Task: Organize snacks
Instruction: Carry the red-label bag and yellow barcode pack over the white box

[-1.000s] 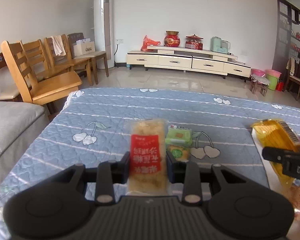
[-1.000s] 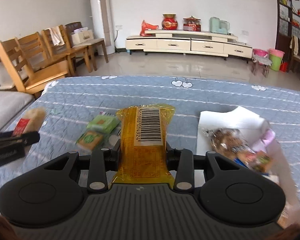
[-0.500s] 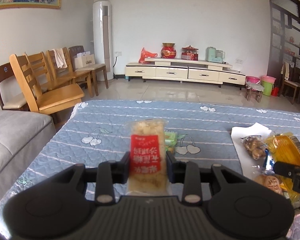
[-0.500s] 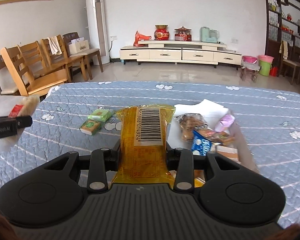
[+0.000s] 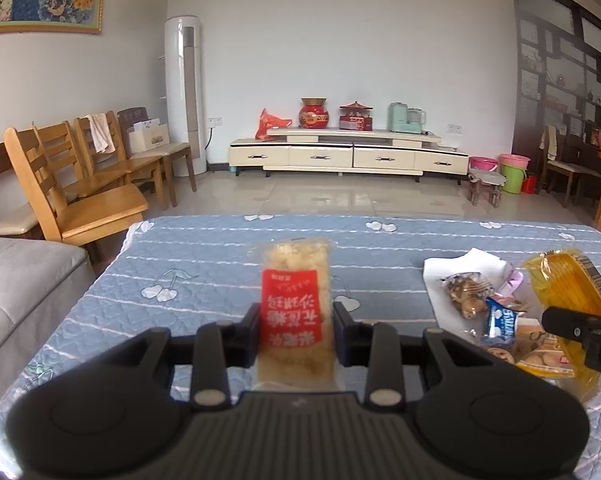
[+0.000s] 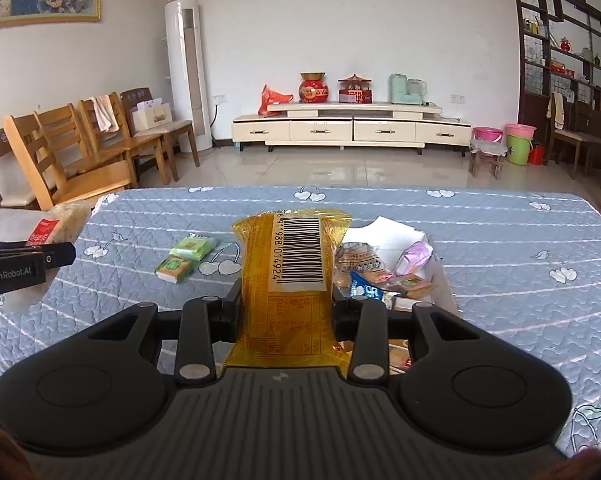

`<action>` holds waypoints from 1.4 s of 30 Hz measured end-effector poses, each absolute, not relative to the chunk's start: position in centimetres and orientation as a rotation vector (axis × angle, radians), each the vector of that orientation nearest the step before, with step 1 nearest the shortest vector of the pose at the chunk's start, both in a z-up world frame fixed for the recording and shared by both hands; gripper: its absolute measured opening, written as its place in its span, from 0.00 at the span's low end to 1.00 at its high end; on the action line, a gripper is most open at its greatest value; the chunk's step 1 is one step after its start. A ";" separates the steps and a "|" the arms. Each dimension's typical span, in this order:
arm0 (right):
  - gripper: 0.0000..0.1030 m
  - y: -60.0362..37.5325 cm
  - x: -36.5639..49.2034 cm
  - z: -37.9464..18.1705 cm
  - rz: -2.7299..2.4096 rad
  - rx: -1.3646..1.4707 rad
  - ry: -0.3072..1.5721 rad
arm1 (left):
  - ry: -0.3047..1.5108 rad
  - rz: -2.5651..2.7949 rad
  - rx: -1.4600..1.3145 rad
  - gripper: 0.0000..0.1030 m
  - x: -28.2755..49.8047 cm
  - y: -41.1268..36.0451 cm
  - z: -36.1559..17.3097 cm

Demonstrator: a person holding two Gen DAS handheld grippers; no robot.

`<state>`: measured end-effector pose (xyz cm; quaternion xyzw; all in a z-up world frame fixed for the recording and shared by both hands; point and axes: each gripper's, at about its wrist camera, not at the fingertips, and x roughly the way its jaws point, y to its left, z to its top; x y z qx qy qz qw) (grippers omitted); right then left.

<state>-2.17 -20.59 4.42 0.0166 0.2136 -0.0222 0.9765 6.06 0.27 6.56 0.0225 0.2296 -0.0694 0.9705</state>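
Observation:
My left gripper [image 5: 296, 322] is shut on a clear packet of pale puffed snack with a red label [image 5: 294, 304], held above the blue quilted table [image 5: 204, 256]. My right gripper [image 6: 286, 308] is shut on a yellow snack packet with a barcode [image 6: 296, 276]. It hangs over a white open box [image 6: 384, 234] holding several wrapped snacks [image 6: 364, 268]. In the left wrist view the box [image 5: 466, 264] and the yellow packet [image 5: 568, 284] lie at the right. Two green packets [image 6: 184, 256] lie on the table left of the box.
Wooden chairs [image 5: 76, 184] and a grey sofa [image 5: 16, 276] stand left of the table. A cream TV cabinet [image 5: 348, 156] stands at the far wall, and a white tower unit [image 5: 184, 92] in the corner. Pink and green buckets [image 5: 508, 170] sit at the right.
Both grippers have risen and pulled back, packets still held. The view now takes in more of the table and room. The right gripper now hangs over the box.

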 end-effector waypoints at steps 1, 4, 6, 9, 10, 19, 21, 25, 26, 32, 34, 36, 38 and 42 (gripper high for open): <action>0.45 -20.7 -2.3 4.4 -0.048 0.034 0.428 | 0.463 -0.144 0.047 0.33 6.0 0.1 6.6; 0.45 -21.0 -2.5 4.3 -0.056 0.034 0.419 | 0.460 -0.159 0.051 0.33 5.8 -0.5 6.7; 0.45 -21.2 -2.6 4.3 -0.059 0.039 0.417 | 0.456 -0.169 0.055 0.33 5.6 -0.9 6.8; 0.45 -21.5 -2.8 4.4 -0.064 0.040 0.413 | 0.452 -0.184 0.063 0.33 5.5 -1.7 6.8; 0.45 -21.6 -3.0 4.5 -0.067 0.040 0.411 | 0.453 -0.191 0.063 0.33 5.5 -1.9 6.8; 0.45 -22.5 -3.8 4.7 -0.105 0.052 0.398 | 0.449 -0.233 0.078 0.33 5.3 -3.7 6.9; 0.45 -22.5 -3.9 4.8 -0.111 0.051 0.397 | 0.450 -0.242 0.082 0.33 5.3 -4.0 7.0; 0.45 -22.3 -4.0 4.9 -0.123 0.056 0.394 | 0.446 -0.264 0.088 0.33 5.3 -4.8 7.1; 0.45 -22.4 -4.0 4.9 -0.126 0.058 0.393 | 0.446 -0.269 0.090 0.33 5.3 -5.1 7.1; 0.45 -22.5 -4.3 4.9 -0.161 0.065 0.386 | 0.444 -0.304 0.103 0.33 5.4 -6.5 7.1; 0.45 -22.6 -4.3 4.9 -0.175 0.069 0.385 | 0.447 -0.318 0.106 0.33 5.5 -7.0 7.0; 0.45 -22.7 -4.4 4.8 -0.187 0.075 0.385 | 0.447 -0.332 0.107 0.33 5.5 -7.5 7.0; 0.45 -22.5 -4.2 4.9 -0.198 0.078 0.384 | 0.445 -0.344 0.113 0.33 5.5 -8.0 6.9; 0.45 -22.4 -4.1 4.8 -0.214 0.086 0.386 | 0.445 -0.370 0.120 0.33 5.6 -9.0 6.8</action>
